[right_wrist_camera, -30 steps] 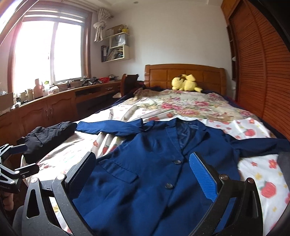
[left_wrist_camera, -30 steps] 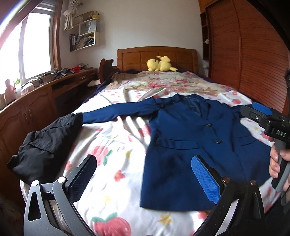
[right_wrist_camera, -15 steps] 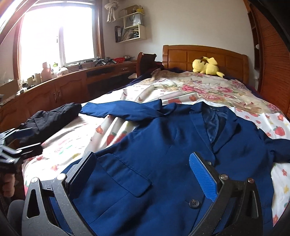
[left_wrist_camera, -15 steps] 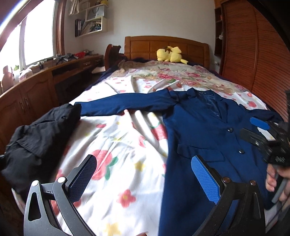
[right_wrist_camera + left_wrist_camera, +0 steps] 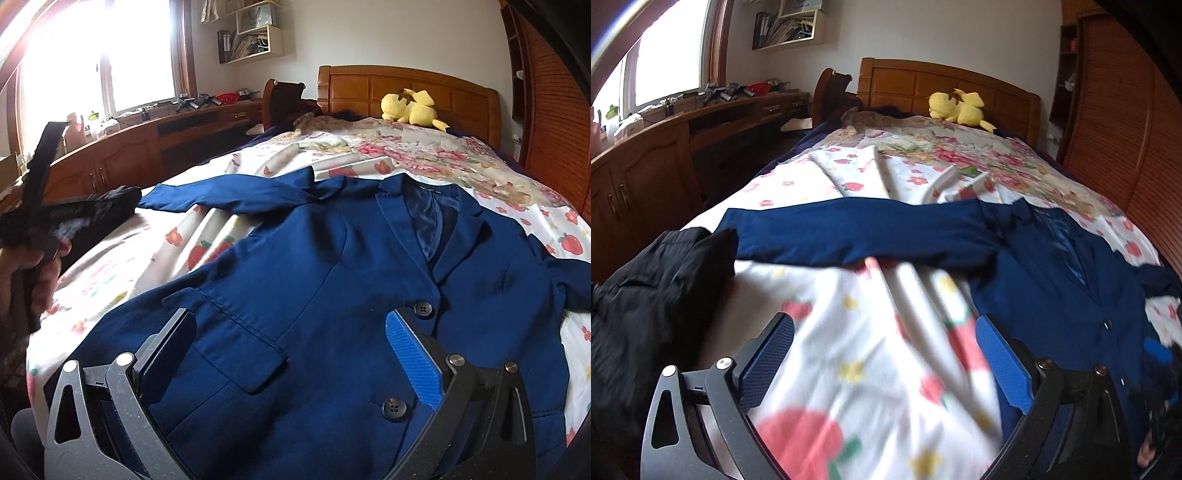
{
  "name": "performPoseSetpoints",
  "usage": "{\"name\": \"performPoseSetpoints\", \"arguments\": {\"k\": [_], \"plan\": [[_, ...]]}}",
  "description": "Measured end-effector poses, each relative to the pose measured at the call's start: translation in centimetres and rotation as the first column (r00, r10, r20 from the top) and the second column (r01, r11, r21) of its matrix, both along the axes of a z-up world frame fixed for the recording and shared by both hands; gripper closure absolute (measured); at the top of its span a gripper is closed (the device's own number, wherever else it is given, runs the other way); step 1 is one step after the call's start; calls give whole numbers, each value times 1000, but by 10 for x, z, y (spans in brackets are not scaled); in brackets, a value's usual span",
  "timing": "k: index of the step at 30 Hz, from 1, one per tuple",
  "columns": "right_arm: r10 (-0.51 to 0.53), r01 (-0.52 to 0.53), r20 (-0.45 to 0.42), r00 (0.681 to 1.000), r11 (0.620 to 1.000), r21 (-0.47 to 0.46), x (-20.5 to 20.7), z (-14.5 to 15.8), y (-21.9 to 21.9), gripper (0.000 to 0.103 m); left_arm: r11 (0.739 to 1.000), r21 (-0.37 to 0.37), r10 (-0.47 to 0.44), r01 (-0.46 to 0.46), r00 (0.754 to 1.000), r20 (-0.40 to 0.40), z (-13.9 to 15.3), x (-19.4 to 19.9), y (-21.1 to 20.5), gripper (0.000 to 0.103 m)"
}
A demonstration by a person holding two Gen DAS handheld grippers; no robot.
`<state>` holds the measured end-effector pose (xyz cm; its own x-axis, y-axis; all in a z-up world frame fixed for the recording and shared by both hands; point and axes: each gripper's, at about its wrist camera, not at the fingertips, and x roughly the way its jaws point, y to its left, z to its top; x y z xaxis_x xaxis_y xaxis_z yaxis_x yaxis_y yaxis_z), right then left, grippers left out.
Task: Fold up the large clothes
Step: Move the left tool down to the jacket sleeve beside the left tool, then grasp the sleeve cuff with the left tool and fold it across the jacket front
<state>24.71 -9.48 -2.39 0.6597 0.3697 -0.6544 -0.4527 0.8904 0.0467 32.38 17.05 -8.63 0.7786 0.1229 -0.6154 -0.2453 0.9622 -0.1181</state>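
The bed (image 5: 849,369) fills both views, covered by a white sheet (image 5: 155,254) printed with strawberries and flowers, with a floral quilt (image 5: 424,151) farther up toward the wooden headboard (image 5: 406,88). A wooden bench (image 5: 665,147) with cupboards runs along the window side, cluttered with small items too small to tell apart. The navy jacket (image 5: 332,277) lies flat and face up on the sheet, buttoned, collar toward the headboard. One sleeve (image 5: 857,232) stretches straight out toward the bench side, its cuff just beside a black garment (image 5: 646,302) heaped at the bed's edge; the other sleeve runs off toward the wardrobe side. The left claw (image 5: 884,362) hangs over bare sheet between the black garment and the jacket's body, short of the outstretched sleeve; its jaws stand wide, have just been narrowing a little, and nothing is between them. That view is blurred near the claw. The right claw (image 5: 290,350) hangs low over the jacket's front, jaws wide and empty, with the pocket flap (image 5: 236,350) between them and a button (image 5: 423,308) just beyond its blue pad. Whether the fingers touch the cloth cannot be told. A yellow plush (image 5: 410,105) rests at the headboard. In the right view a hand (image 5: 40,273) holds the left claw's handle at the left edge.
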Motion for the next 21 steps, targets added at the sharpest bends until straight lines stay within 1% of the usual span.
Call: {"name": "performPoseSetpoints", "arguments": {"k": [3,5,6,11,14,18,20,21], "plan": [[2,-2,-6,1000,1000,-8,1,-3,4,0,1000,13,22,-22,999,-26,-7,30,13,16],[13,-13,-16,1000,1000,-16,1,-8,8,0,999,7,32,-32,999,-38,-13,49,17,19],[14,-15,-19,1000,1000,-23,2,-10,10,0,999,-2,39,-39,998,-44,-17,56,20,20],[14,-16,-39,999,999,-39,4,-20,15,0,990,-102,94,-102,992,-88,-35,94,44,22],[10,-12,-47,999,999,-35,6,-22,14,0,974,-169,130,-149,984,-123,-49,107,62,22],[6,-8,-48,999,1000,-28,6,-23,12,0,951,-237,163,-201,972,-171,-66,117,82,22],[5,-6,-46,999,1000,-28,6,-23,13,0,930,-295,171,-219,969,-180,-73,122,93,23],[5,-7,-46,999,1000,-29,6,-23,13,0,920,-319,178,-228,968,-179,-76,124,98,26]]}}
